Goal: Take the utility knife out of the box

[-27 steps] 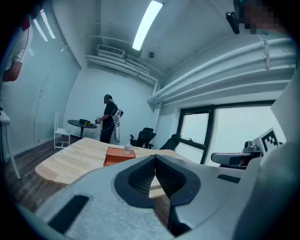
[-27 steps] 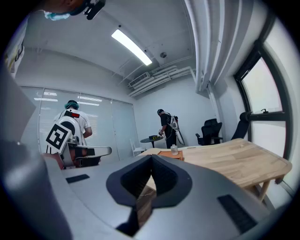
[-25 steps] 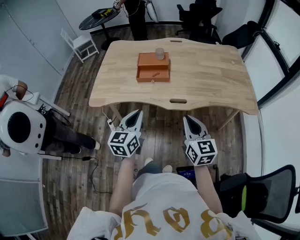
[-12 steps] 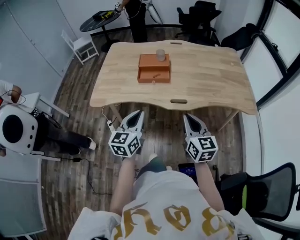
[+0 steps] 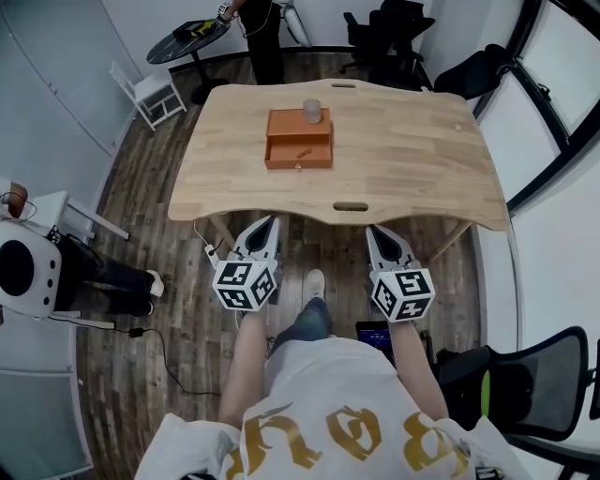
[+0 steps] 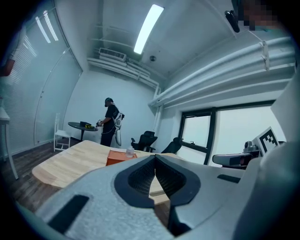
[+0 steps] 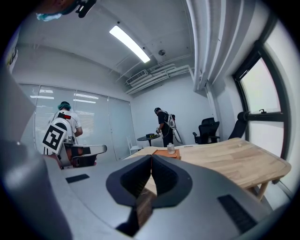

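An orange box (image 5: 299, 139) with its drawer pulled out sits on the far middle of the wooden table (image 5: 412, 159). A small orange object (image 5: 303, 153), which may be the utility knife, lies in the drawer. A clear cup (image 5: 312, 111) stands on the box top. My left gripper (image 5: 265, 226) and right gripper (image 5: 376, 233) are both shut and empty, held over the floor short of the table's near edge. The box (image 6: 119, 157) shows small and distant in the left gripper view, and the box (image 7: 166, 153) likewise in the right gripper view.
A person (image 5: 261, 28) stands by a round dark table (image 5: 187, 36) behind the wooden table. A white chair (image 5: 145, 89) is at the far left, black office chairs (image 5: 384, 23) at the back, another chair (image 5: 520, 384) at the near right. A person with a gripper (image 7: 61, 126) stands at the left.
The view has moved closer to the table; both grippers stay shut, now a little nearer the table's front edge. My foot has stepped forward between them.
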### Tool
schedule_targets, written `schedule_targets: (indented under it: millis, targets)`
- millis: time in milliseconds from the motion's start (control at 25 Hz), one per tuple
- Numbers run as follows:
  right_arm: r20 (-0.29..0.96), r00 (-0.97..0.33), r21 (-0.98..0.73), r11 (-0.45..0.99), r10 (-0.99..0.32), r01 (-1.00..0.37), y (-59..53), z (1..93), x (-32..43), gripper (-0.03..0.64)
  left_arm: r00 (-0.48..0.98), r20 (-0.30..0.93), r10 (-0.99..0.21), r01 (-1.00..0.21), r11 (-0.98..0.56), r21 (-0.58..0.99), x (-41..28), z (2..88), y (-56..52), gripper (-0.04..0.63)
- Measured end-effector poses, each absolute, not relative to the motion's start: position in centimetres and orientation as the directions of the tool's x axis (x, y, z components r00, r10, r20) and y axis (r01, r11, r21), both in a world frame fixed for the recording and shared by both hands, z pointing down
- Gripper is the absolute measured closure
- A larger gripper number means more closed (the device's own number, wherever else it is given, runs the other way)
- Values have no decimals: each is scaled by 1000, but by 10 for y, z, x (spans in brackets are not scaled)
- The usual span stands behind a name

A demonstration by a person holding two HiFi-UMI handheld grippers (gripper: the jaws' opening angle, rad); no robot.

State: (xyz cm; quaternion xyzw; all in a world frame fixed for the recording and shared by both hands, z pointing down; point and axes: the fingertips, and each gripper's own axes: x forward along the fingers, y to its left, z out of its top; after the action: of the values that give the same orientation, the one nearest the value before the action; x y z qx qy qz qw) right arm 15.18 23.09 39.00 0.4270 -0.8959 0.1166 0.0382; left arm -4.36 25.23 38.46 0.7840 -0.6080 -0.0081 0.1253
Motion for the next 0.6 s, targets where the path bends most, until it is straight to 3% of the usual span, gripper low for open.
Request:
schedule_targets:
  millis: [600]
  targets:
    - [251,-616,-170,592,-747,-788,49,411,100,604,316,141,-938,-934,-282,217,-88,401,69,586]
